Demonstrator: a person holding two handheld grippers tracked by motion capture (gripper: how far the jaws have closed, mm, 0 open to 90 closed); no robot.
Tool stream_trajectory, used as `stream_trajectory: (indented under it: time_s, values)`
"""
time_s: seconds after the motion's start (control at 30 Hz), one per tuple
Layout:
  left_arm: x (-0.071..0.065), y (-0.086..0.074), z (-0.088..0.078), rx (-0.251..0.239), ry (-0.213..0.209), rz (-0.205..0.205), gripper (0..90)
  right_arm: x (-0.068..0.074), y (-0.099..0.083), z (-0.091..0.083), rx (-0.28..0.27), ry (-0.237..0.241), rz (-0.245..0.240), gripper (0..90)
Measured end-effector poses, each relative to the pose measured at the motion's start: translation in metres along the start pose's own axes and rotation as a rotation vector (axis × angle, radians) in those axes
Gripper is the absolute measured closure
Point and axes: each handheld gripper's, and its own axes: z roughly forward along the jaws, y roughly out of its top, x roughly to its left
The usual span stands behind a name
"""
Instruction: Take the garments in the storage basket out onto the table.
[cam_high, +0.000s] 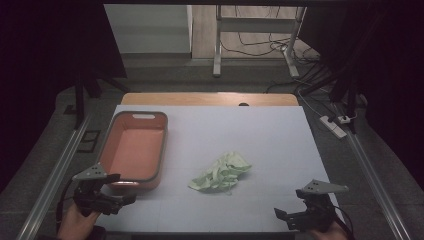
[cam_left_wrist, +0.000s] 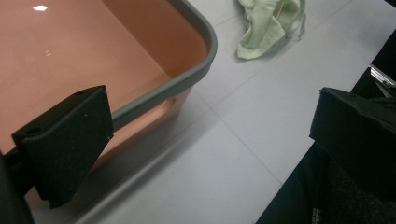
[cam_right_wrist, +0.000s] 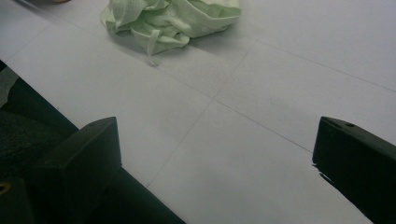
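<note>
Both grippers wait at the table's (cam_high: 280, 130) near edge, fingers spread wide, nothing held. Left gripper (cam_high: 122, 192) sits just beside the pink tub (cam_high: 117, 131); right gripper (cam_high: 285, 219) faces the crumpled green cloth (cam_high: 221, 172) lying mid-table.

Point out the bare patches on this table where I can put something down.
Bare mat runs from the orange bin to the table's right edge, all along the far side. The near strip between the left gripper and right gripper is bare too. The crumpled green cloth takes the centre; the bin takes the left side.
</note>
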Motion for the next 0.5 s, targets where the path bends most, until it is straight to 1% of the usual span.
stream_trajectory:
  time_s: [0.13, 0.3, 0.5]
  values:
    - [0.002, -0.004, -0.004, -0.002, 0.004, -0.011, 0.0, 0.000, 0.000, 0.000, 0.002, -0.002, 0.001, 1.3]
    - [0.003, -0.007, -0.008, -0.018, 0.003, -0.021, 0.0, 0.000, 0.000, 0.000, 0.002, -0.003, 0.001, 1.3]
    - [0.004, -0.011, -0.013, -0.015, 0.014, -0.024, 0.0, 0.000, 0.000, 0.000, 0.002, -0.003, 0.002, 1.3]
